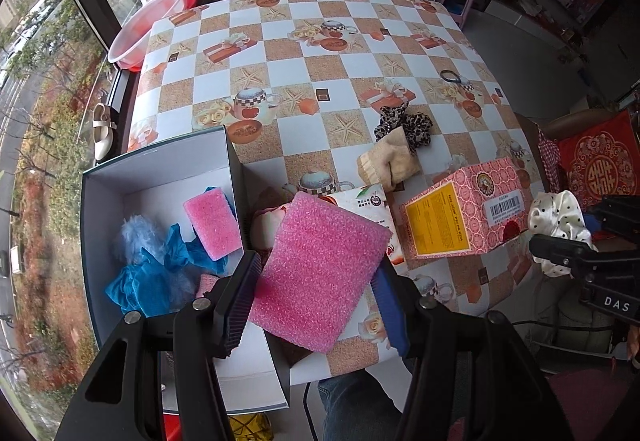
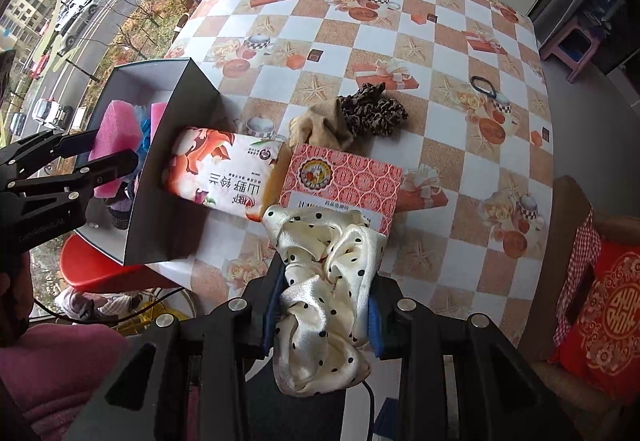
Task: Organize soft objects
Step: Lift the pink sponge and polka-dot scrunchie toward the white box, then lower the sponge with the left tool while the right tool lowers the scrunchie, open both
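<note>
The left claw (image 1: 316, 297) is clenched on a large pink foam sponge block (image 1: 320, 269), holding it tilted in the air just beside the right wall of the open white cardboard box with dark outer walls (image 1: 236, 165). Inside this box lie a smaller pink foam sponge (image 1: 212, 223), a crumpled blue cloth (image 1: 160, 269) and a pale blue fluffy pom-pom (image 1: 136, 237).

The right claw (image 2: 324, 309) is clenched on a cream satin scrunchie with black dots (image 2: 324, 281), held above the near table edge, well to the right of the box.

On the checkered patterned table (image 1: 288, 73), just right of the box, lies a white and orange printed packet (image 2: 216, 171). Touching the far side of that packet from the box is a pink patterned carton with a yellow end face (image 1: 460, 213). Beyond the carton, farther from the box, rest a beige knitted fabric piece (image 1: 388, 163) and a leopard-print scrunchie (image 1: 408, 125), touching each other. A black hair tie (image 1: 450, 76) lies farther right of the box, well apart from the scrunchie.
</note>
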Available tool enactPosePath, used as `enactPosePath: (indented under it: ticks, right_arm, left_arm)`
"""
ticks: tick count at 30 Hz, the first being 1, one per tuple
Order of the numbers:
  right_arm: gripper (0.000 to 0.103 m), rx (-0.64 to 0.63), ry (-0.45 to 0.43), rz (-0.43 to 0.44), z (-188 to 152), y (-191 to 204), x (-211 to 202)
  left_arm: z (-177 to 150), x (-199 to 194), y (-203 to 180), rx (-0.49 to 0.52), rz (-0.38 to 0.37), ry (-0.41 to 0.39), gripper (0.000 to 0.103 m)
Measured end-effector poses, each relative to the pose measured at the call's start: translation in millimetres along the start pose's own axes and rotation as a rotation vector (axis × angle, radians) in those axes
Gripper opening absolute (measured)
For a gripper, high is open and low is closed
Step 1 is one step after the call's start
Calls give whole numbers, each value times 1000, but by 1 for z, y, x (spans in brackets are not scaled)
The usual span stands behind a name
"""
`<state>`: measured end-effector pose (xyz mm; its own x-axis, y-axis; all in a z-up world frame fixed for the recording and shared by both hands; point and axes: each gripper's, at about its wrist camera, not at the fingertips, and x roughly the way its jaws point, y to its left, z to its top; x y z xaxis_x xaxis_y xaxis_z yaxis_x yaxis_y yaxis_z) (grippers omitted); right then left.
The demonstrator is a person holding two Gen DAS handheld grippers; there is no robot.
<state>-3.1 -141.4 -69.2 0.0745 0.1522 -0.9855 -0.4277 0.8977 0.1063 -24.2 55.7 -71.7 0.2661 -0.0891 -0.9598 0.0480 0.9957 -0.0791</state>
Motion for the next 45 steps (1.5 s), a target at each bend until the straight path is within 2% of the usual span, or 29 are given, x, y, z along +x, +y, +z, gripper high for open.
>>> enactPosePath:
  ticks: [7, 15, 33, 37, 45]
  right_arm:
    - [36, 2, 39, 17, -18, 15, 7]
    - [36, -116, 41, 27, -9, 54, 8]
    - [36, -463, 46, 111, 56, 173, 23]
    - [36, -507, 37, 132, 76, 197, 27]
    - [36, -517, 22, 156, 117, 223, 34]
  left_arm:
    - [-8, -1, 9, -9, -7, -4, 60]
    - [-20, -5, 30, -77, -1, -19, 60]
    - [-70, -20, 132, -436, 105, -52, 60]
    - [-70, -20, 146, -477, 124, -61, 60]
    - [-55, -11, 159, -504, 148, -74, 60]
